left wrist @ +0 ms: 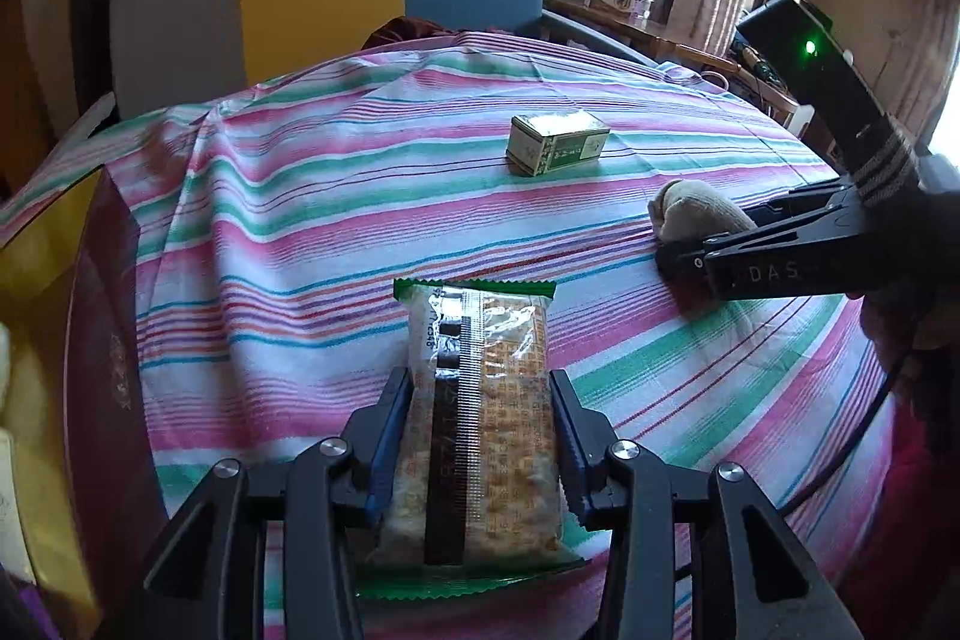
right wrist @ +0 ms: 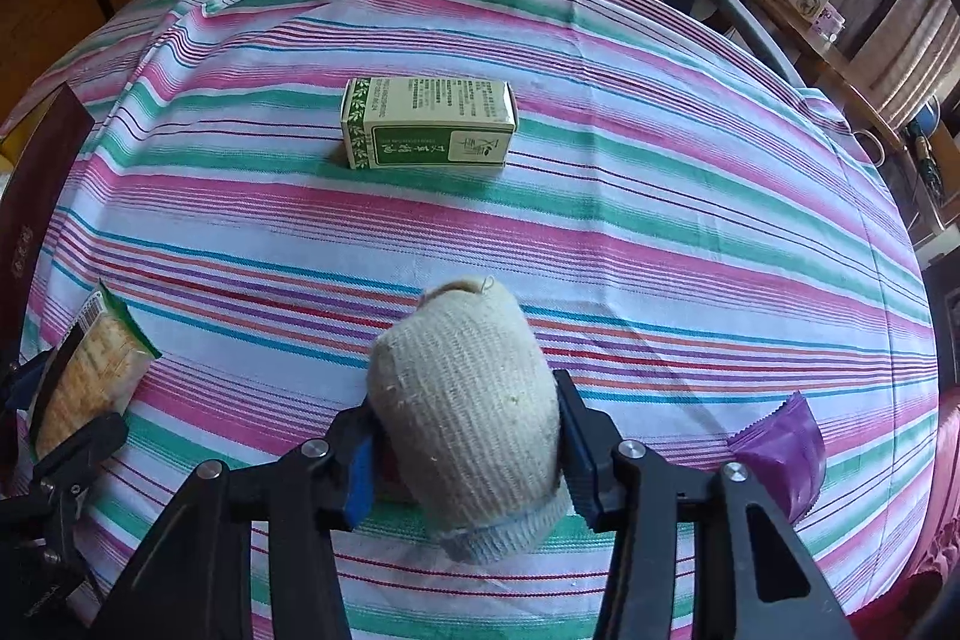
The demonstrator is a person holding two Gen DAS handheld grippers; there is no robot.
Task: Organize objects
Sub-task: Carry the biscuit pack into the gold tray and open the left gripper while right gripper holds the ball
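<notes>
The left claw (left wrist: 477, 436) grips a cracker pack (left wrist: 474, 400) between its pads, the pack lying lengthwise on the striped surface (left wrist: 300, 220). The right claw (right wrist: 465, 436) is closed against a rolled beige sock (right wrist: 468, 400), knit ribbed, blue cuff nearest. A purple wrapper (right wrist: 780, 454) lies at three o'clock of the sock. Farther off at twelve o'clock, a green-and-white box (right wrist: 429, 121) lies on its side, well apart, nothing between. A dark red box (left wrist: 108, 340) flanks the surface at nine o'clock.
</notes>
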